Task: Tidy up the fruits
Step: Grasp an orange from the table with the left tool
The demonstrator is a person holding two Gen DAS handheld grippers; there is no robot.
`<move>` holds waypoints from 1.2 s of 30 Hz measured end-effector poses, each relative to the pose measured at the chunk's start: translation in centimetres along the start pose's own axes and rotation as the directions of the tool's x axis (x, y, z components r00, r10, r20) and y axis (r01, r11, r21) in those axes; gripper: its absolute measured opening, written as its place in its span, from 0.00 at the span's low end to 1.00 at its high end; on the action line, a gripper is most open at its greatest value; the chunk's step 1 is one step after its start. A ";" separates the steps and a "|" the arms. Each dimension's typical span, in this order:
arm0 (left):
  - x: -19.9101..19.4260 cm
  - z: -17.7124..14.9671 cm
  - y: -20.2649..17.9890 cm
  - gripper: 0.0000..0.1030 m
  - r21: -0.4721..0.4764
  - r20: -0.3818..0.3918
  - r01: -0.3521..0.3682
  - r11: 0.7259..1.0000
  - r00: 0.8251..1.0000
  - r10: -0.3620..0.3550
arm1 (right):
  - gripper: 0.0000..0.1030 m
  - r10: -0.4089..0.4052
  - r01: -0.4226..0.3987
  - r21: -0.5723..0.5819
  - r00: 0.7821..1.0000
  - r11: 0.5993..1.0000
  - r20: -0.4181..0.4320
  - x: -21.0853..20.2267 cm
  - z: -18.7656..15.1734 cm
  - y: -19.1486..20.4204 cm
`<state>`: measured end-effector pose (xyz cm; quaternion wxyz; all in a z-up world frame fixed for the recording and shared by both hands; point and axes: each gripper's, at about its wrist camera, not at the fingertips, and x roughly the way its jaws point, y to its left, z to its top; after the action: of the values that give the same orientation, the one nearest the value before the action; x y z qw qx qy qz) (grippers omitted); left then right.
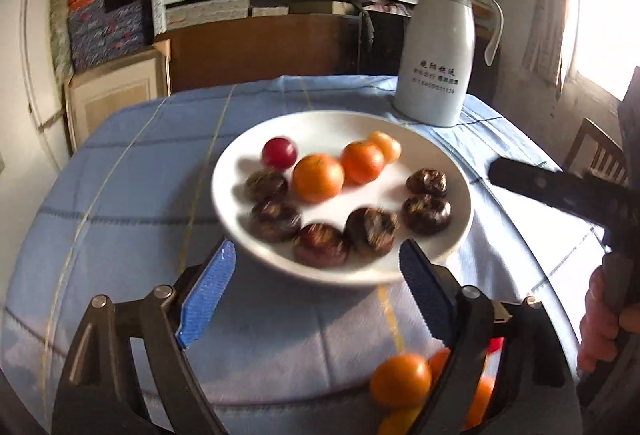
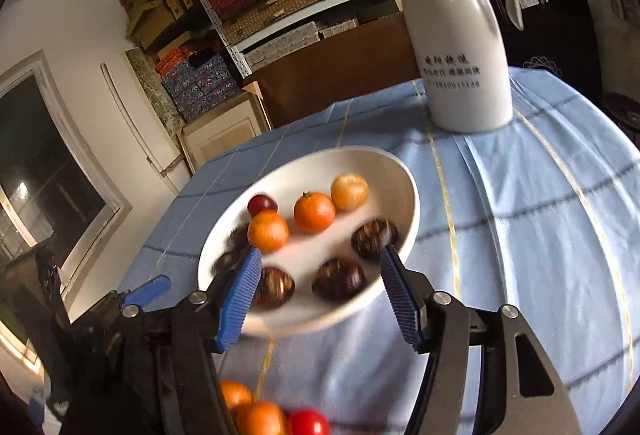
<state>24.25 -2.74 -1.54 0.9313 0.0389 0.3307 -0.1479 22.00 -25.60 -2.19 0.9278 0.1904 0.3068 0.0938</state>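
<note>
So the white plate (image 1: 460, 191) sits mid counter (image 1: 120, 195) on the blue cloth, loaded with small oranges (image 1: 318, 178), a red one (image 1: 279, 153) and dark chestnut-looking things (image 1: 371, 231), plus a few loose fruits (image 1: 400, 381) near me. They look light, round and rolly, firm-ish skins, so I'd pinch across the middle, gently. Left tool (image 1: 316, 277) and right tool (image 2: 318, 277) both hover at the plate's near rim, jaws spread wide, holding nothing

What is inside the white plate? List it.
In the white plate lie six dark chestnuts, three orange fruits and one red fruit. From the right wrist view, the right tongs' left finger covers some chestnuts.
</note>
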 end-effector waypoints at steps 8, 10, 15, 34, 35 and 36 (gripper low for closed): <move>-3.1 -3.6 -0.5 0.85 0.023 -0.005 0.016 1.000 1.000 -0.016 | 0.70 -0.036 0.036 -0.008 0.999 0.999 0.031 -3.0 -2.8 -0.9; -3.5 -4.2 -1.0 0.85 0.039 -0.009 0.034 0.999 0.999 -0.033 | 0.70 -0.036 0.035 0.005 0.999 0.999 0.037 -3.5 -3.1 -1.3; -3.5 -5.2 -2.4 0.85 0.095 -0.035 0.053 0.994 0.998 -0.050 | 0.70 -0.036 0.035 0.023 0.999 0.999 0.038 -4.2 -3.7 -1.8; -1.8 -5.1 0.9 0.69 -0.003 -0.091 -0.022 1.000 0.996 0.022 | 0.70 -0.026 0.026 -0.004 0.999 1.000 0.039 -4.7 -4.4 -1.3; -1.5 -5.2 0.9 0.62 -0.002 -0.107 -0.012 1.000 0.994 0.012 | 0.70 -0.026 0.026 -0.004 0.999 1.000 0.039 -4.7 -4.4 -1.3; -1.3 -5.2 1.0 0.61 -0.009 -0.114 -0.003 1.000 0.993 0.002 | 0.70 -0.026 0.026 -0.005 0.999 1.000 0.039 -4.8 -4.5 -1.2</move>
<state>20.40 -0.54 -4.80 0.9112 0.0435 0.3840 -0.1425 15.58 -26.78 -3.48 0.9353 0.1855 0.2909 0.0788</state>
